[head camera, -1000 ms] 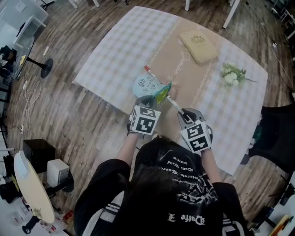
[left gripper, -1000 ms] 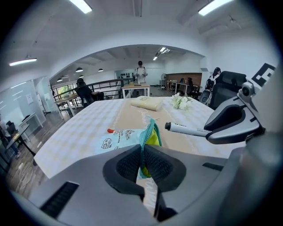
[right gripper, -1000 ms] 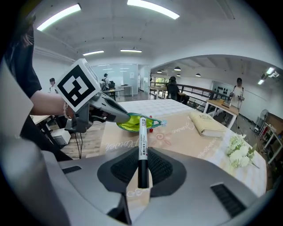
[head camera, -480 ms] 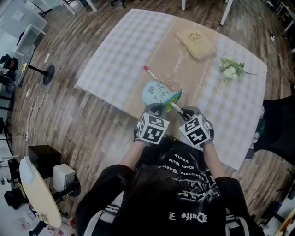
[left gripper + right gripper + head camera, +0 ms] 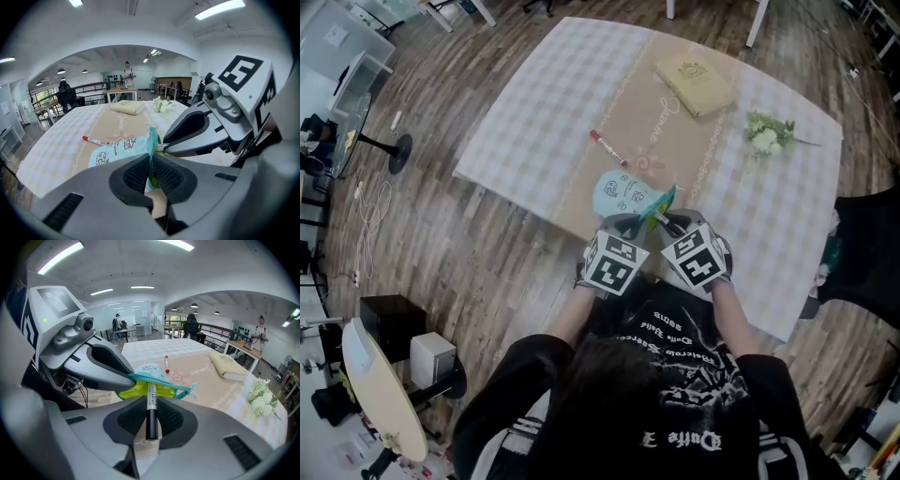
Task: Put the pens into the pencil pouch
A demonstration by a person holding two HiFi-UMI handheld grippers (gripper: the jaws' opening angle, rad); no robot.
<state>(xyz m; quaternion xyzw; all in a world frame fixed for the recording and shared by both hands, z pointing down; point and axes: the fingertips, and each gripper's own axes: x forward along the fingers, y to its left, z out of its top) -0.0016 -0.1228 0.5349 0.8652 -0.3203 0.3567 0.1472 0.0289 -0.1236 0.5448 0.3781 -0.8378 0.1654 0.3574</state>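
At the near edge of the table (image 5: 534,103), which is draped in a pale checked cloth, a tan runner (image 5: 667,141) of coarse-looking fabric carries looping cursive script and a swirl motif; the words are too small to read. The pencil pouch (image 5: 625,194) sits on this runner. It is a soft, rounded, light-blue bag printed with dark cartoon doodles and tiny lettering that cannot be made out, edged by a teal zipper and lined in lime yellow.

The left gripper (image 5: 151,171) has its ribbed black pads clenched on the pouch's zipper rim, holding that edge upright. The right gripper (image 5: 151,420) is clamped on a pen (image 5: 150,405), a slim cylinder with a glossy black near end and a white barrel bearing fine print, unreadable here. The pen's far end meets the pouch's gaping mouth against the yellow lining; whether it is already inside cannot be told. Each gripper is smooth grey plastic and carries a marker cube (image 5: 616,262) with bold black-and-white square patterns.

A red-capped pen (image 5: 607,147) with a white barrel lies flat on the runner just beyond the pouch, apart from it. Farther along the runner rests a beige, cloth-textured book (image 5: 694,82) with a faint emblem on its cover, and beside it, on the checked cloth, lies a sprig of white flowers (image 5: 766,137) with green leaves.
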